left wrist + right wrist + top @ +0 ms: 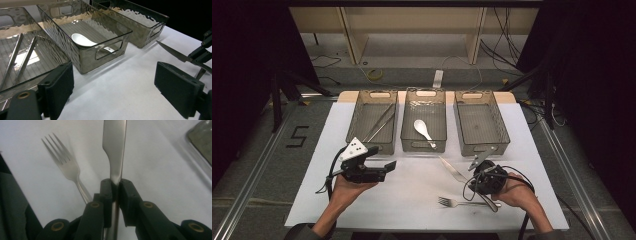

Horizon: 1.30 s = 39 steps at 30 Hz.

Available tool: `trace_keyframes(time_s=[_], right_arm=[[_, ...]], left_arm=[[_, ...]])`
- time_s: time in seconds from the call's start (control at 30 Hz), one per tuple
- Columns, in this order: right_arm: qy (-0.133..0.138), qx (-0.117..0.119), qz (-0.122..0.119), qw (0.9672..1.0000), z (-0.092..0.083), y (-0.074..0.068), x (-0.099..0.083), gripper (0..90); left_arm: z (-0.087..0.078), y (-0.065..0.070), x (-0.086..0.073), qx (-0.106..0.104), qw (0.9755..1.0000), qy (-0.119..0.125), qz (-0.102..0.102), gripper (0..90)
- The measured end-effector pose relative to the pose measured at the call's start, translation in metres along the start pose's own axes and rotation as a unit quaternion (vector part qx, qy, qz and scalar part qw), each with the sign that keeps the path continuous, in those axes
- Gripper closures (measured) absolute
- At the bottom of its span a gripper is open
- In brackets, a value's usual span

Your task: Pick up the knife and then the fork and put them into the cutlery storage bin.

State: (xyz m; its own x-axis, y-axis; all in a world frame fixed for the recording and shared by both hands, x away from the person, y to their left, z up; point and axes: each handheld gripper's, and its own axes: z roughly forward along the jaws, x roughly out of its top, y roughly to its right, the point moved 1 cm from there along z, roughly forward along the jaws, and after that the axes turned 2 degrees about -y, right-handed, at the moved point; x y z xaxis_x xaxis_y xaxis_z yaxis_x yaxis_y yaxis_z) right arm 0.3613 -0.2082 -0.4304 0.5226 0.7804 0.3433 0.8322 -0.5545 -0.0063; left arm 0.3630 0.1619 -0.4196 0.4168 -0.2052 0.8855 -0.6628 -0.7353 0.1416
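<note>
Knife [113, 147]: clamped by its handle in the right gripper [115, 186], blade pointing straight out beyond the jaws. Left gripper [112, 85]: jaws wide apart, holding nothing.

The slim, polished steel table knife [114, 150] was clamped by its handle between the pads of the right claw [115, 185]. Its blade pointed away and left toward the clear plastic bins, held off the white desk [412, 195]. Just beside it, a steel fork [65, 167] lay flat on the desk.
</note>
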Motion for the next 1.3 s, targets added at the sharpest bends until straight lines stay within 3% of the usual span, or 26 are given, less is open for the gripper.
trace_keyframes(time_s=[0.2, 0.47, 0.87, 1.3], right_arm=[[0.021, 0.008, 0.009, 0.9997, -0.007, 0.005, 0.002, 81.6], [0.047, 0.000, 0.024, 0.9986, -0.022, 0.016, 0.006, 81.6], [0.106, -0.033, 0.064, 0.9917, -0.068, 0.066, 0.037, 81.5], [0.123, -0.046, 0.104, 0.9859, -0.079, 0.112, 0.067, 81.6]], left_arm=[[0.000, 0.000, 0.000, 0.000, 1.0000, 0.000, -0.001, 15.5], [0.000, 0.000, 0.000, 0.001, 1.0000, -0.001, -0.001, 15.5], [-0.001, -0.001, 0.001, -0.001, 1.0000, 0.003, -0.003, 15.5], [-0.002, 0.000, 0.001, -0.004, 0.9999, 0.013, -0.005, 15.5]])
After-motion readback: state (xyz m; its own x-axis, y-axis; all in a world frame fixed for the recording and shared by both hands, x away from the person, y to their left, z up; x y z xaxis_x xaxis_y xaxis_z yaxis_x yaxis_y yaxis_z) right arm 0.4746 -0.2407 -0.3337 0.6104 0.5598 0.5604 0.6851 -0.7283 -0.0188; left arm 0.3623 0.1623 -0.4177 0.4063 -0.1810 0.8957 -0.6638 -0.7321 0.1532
